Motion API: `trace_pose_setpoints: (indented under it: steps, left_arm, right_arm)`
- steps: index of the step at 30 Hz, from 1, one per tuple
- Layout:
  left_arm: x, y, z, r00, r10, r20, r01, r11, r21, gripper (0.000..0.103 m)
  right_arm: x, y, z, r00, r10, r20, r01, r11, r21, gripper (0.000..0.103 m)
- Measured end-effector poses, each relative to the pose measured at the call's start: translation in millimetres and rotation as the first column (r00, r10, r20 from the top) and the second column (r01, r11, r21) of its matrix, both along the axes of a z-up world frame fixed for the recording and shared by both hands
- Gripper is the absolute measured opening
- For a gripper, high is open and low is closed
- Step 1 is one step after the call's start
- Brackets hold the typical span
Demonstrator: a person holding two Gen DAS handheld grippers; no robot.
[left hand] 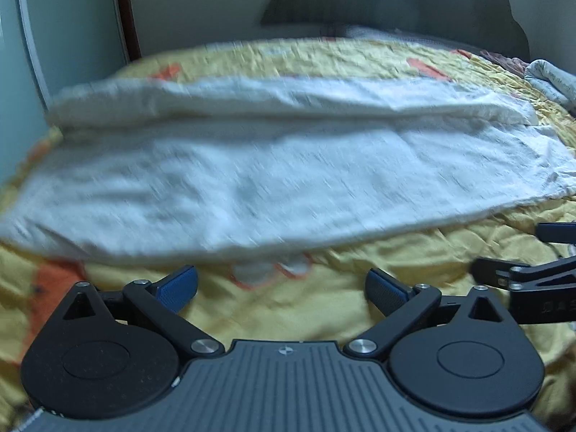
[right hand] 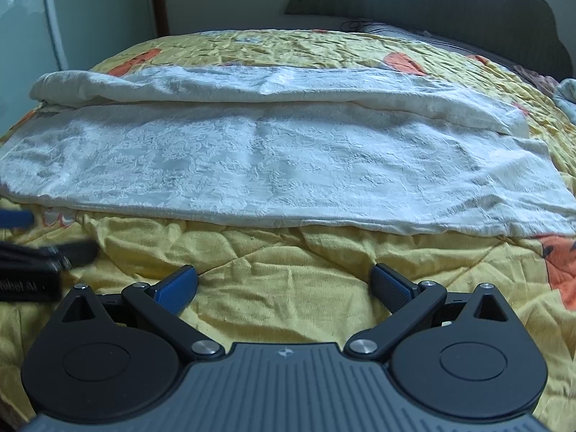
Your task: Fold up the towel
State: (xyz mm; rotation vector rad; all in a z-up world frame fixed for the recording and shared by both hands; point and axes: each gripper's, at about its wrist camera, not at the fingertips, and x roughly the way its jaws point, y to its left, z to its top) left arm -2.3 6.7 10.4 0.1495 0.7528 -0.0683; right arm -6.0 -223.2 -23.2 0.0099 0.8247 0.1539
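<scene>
Looks like one lengthwise fold is in already: the towel (right hand: 273, 158) lies across the bed (right hand: 288, 288) doubled along its far edge, both tongs (left (left hand: 281, 288), right (right hand: 284, 288)) released just short of its near hem, cross folds left.

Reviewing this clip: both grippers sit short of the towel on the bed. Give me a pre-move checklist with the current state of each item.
1. Left gripper open: ok, jaws wide apart, nothing between them.
2. Right gripper open: ok, jaws wide apart and empty.
3. Towel spread on the bedspread: ok, though its far long edge is already folded over toward the near side.
4. Near edge of the towel reachable: ok, it lies ahead of both grippers with only bare bedspread between.
5. Near corners visible: not ok, both run out to or past the frame edges in either view.
6. Left view sharp enough to aim: not ok, it is motion-blurred.
</scene>
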Motion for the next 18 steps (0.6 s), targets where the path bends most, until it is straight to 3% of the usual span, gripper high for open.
trace_pose_setpoints:
  steps: [3, 7, 10, 13, 15, 18]
  left_arm:
    - [-1, 17, 19, 0.996, 0.011, 0.087, -0.014, 0.999, 0.035, 0.102]
    - [11, 60, 54, 0.976, 0.074, 0.204, -0.080, 0.996, 0.024, 0.103]
    - [29, 99, 80, 0.943, 0.136, 0.303, -0.151, 0.988, 0.025, 0.103]
    - [52, 140, 101, 0.902, 0.206, 0.379, -0.223, 0.975, 0.003, 0.103]
    - [73, 170, 110, 0.895, 0.233, 0.381, -0.241, 0.970, -0.026, 0.103]
    - [107, 214, 119, 0.903, 0.304, 0.303, -0.281, 0.953, -0.117, 0.103]
  right_arm:
    - [2, -5, 10, 0.999, -0.023, 0.023, 0.023, 1.000, -0.019, 0.103]
    - [-1, -7, 43, 0.971, 0.029, 0.236, -0.008, 0.996, -0.090, 0.103]
    - [14, -1, 71, 0.925, 0.135, 0.355, -0.075, 0.981, -0.176, 0.103]
    - [40, 7, 92, 0.885, 0.236, 0.402, -0.162, 0.965, -0.208, 0.103]
    - [60, 13, 103, 0.869, 0.294, 0.398, -0.237, 0.954, -0.186, 0.103]
    - [89, 25, 116, 0.866, 0.329, 0.377, -0.305, 0.944, -0.123, 0.103]
